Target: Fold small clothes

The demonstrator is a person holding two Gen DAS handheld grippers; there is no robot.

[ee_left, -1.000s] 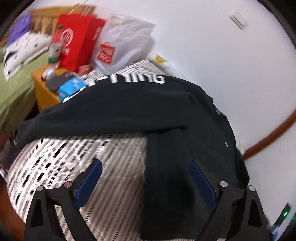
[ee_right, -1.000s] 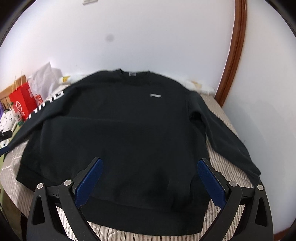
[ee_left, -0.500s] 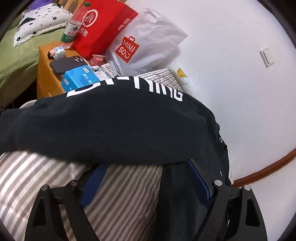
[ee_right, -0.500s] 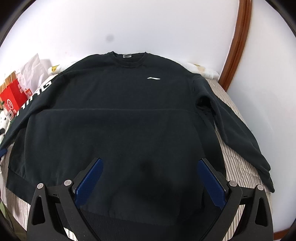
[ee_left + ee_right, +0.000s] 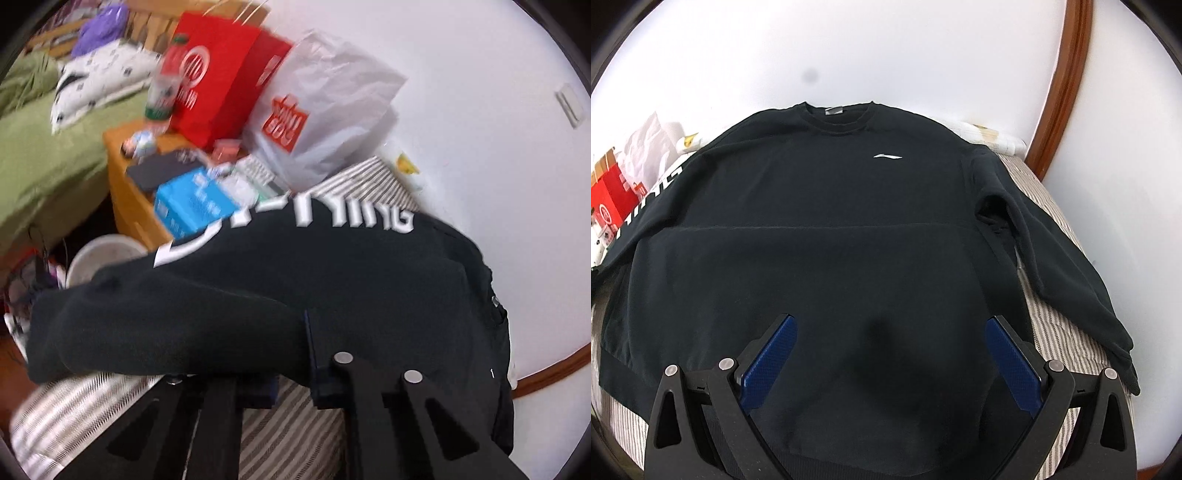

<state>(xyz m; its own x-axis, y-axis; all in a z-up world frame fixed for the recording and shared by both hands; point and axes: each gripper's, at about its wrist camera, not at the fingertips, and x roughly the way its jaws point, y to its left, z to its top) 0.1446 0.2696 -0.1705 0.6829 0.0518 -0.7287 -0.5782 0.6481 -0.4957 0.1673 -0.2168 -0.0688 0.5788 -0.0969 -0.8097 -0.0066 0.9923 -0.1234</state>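
A black sweatshirt (image 5: 849,221) lies face up and spread flat on a striped bed cover (image 5: 1056,332), collar toward the wall. Its left sleeve (image 5: 258,288), printed with white letters, fills the left wrist view. My left gripper (image 5: 295,354) is shut on the sleeve's near edge, and the black cloth bunches over its blue pads. In the right wrist view my right gripper (image 5: 890,354) hangs open over the lower body of the sweatshirt with nothing pinched between its pads. The right sleeve (image 5: 1052,258) runs down the right side of the bed.
A wooden nightstand (image 5: 122,184) left of the bed carries a red bag (image 5: 218,74), a white shopping bag (image 5: 325,110), a bottle (image 5: 166,85) and a blue box (image 5: 192,206). A white bucket (image 5: 103,254) stands below. White wall with wooden trim (image 5: 1060,92) lies behind.
My left gripper moved forward onto the lettered sleeve and closed on it. My right gripper came lower and nearer over the sweatshirt body and stayed open.
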